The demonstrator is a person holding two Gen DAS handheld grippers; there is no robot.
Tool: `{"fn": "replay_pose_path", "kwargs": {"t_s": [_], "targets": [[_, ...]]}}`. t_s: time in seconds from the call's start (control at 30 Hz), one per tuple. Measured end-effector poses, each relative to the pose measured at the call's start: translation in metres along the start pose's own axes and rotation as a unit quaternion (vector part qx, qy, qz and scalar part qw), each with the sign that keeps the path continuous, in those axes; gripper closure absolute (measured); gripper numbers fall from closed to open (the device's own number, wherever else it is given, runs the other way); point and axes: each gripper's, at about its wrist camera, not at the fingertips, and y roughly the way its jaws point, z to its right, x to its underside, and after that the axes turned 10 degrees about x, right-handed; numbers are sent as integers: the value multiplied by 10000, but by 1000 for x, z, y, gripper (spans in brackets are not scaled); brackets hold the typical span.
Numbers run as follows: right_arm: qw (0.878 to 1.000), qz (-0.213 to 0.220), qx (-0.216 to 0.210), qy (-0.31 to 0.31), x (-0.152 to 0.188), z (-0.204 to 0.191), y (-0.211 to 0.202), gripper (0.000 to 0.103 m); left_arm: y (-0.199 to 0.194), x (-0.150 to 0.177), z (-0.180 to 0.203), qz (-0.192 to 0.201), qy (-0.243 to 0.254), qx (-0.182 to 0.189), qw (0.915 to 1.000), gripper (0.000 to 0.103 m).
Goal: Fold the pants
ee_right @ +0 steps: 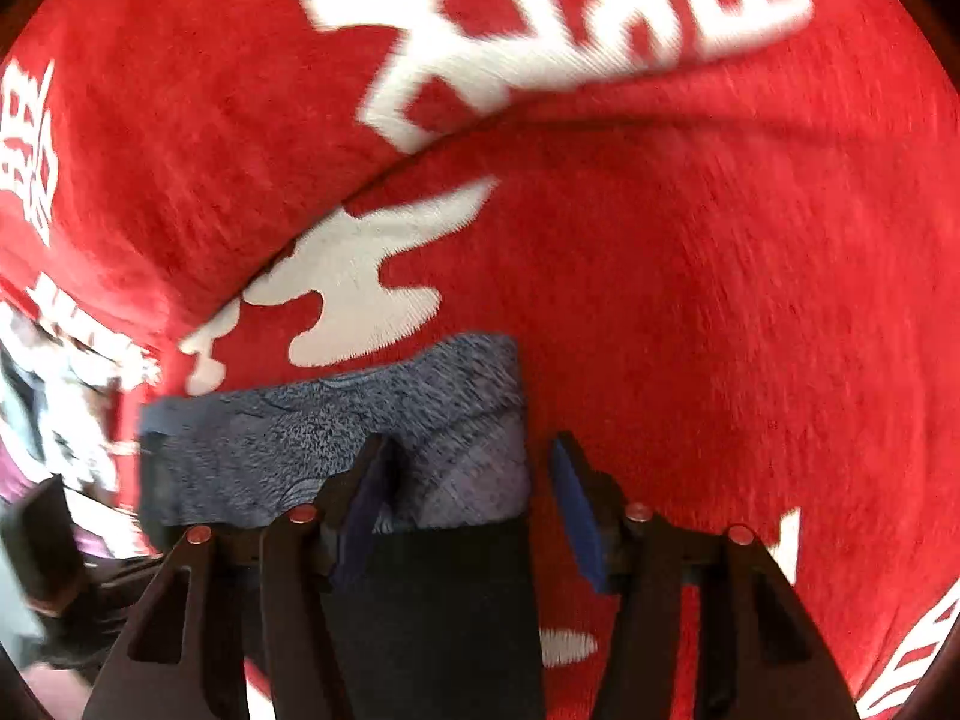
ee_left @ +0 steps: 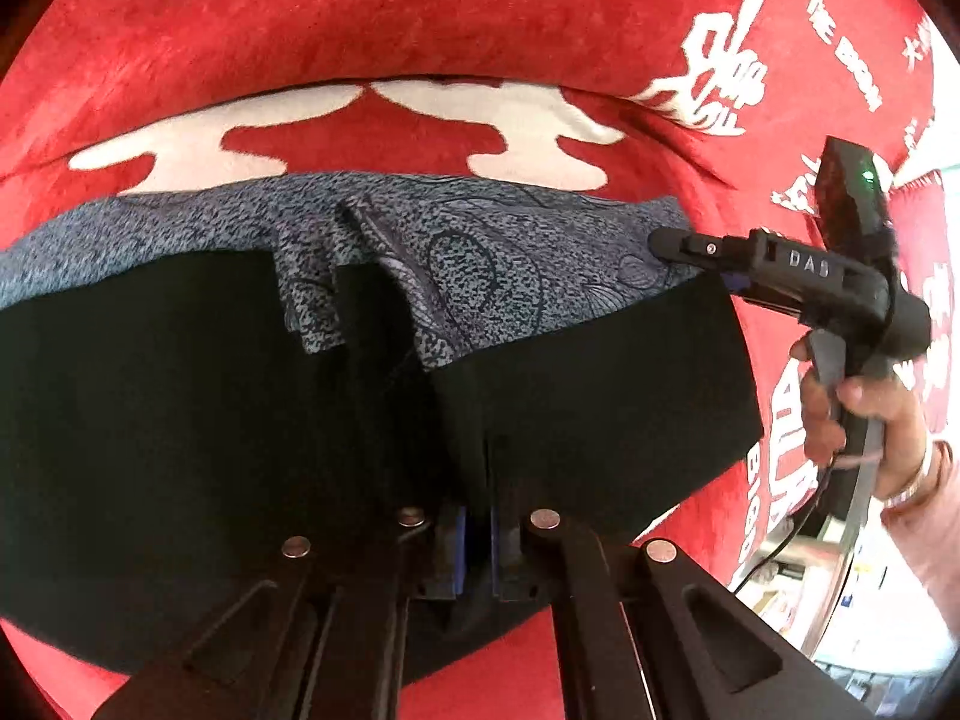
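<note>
The left gripper (ee_left: 477, 450) is clenched on the black waistband of the blue-grey patterned fabric pants (ee_left: 480, 258) lying flat on a red plush cloth with white lettering (ee_left: 360, 18), while the right gripper (ee_right: 468, 480) stands released, straddling the pants' edge.

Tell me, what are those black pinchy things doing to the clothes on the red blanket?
A person is folding pants on a red blanket with a hand-held gripper in each hand. The left gripper is shut, pinching the black part of the pants so the cloth bunches up. The right gripper is open over the pants' edge, not pinching yet. The pants, speckled blue-grey and black, lie partly folded.
</note>
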Motion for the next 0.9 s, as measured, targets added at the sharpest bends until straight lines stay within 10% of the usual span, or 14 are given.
{"fn": "replay_pose_path", "kwargs": {"t_s": [0.13, 0.2, 0.63, 0.9], "targets": [[9965, 304, 588, -519, 5, -27, -24, 42, -10, 2, 10, 117, 118, -298, 9994, 77], [9918, 622, 722, -847, 13, -42, -43, 42, -19, 3, 12, 309, 140, -570, 9978, 0], [9908, -143, -1008, -891, 50, -152, -7, 58, -50, 33, -41, 512, -386, -1764, 9822, 1], [9896, -460, -642, -1199, 88, -180, 5, 57, -71, 54, -77, 512, -749, -2081, 9739, 1]]}}
